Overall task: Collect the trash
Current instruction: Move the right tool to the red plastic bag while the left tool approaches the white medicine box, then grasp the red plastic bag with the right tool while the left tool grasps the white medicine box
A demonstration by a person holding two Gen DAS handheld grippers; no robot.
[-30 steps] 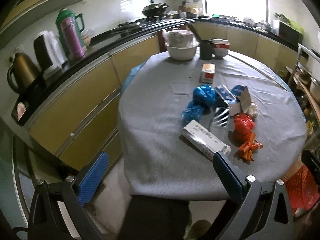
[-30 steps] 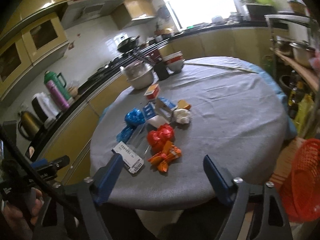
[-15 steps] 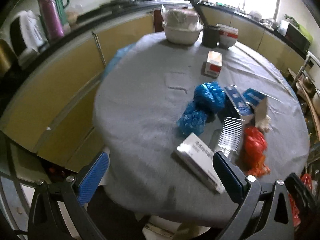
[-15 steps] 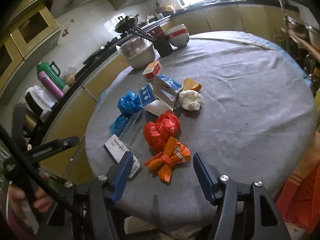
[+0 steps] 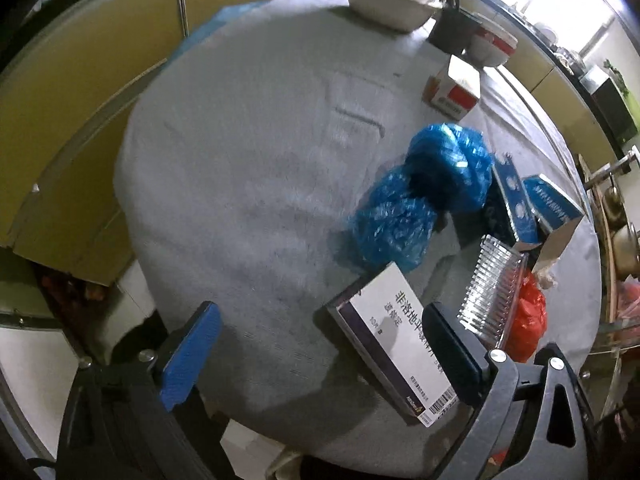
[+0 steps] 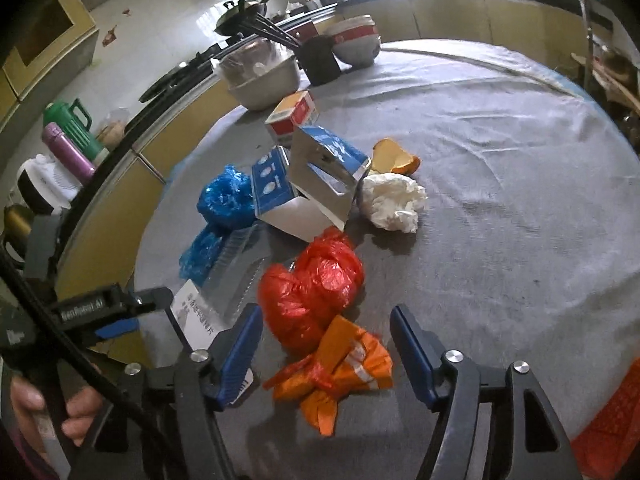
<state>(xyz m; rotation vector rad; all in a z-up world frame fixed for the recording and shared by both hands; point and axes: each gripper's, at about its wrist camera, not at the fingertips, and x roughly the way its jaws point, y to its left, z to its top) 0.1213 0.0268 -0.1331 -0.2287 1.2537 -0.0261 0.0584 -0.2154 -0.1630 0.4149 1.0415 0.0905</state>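
Note:
Trash lies on a round table with a grey cloth [image 5: 248, 184]. My left gripper [image 5: 320, 352] is open, low over the near edge; its right finger overlaps a white medicine box [image 5: 384, 328]. Beyond lie a blue plastic bag [image 5: 424, 192] and a clear ridged tray [image 5: 492, 288]. My right gripper [image 6: 326, 354] is open, its fingers on either side of an orange wrapper [image 6: 340, 372]. Just past it are a red plastic bag [image 6: 312, 288], crumpled white paper [image 6: 394, 202], open blue cartons [image 6: 320, 168] and an orange peel [image 6: 394, 158].
A small red and white box [image 6: 294, 116], a covered metal bowl [image 6: 262, 76], a black cup [image 6: 320, 60] and stacked bowls [image 6: 356, 40] stand at the table's far side. A red mesh basket [image 6: 612, 420] is at the lower right. Yellow cabinets ring the room.
Both grippers have moved forward and down toward the table. The left now reaches the white box; the right now straddles the orange wrapper. Both stay open.

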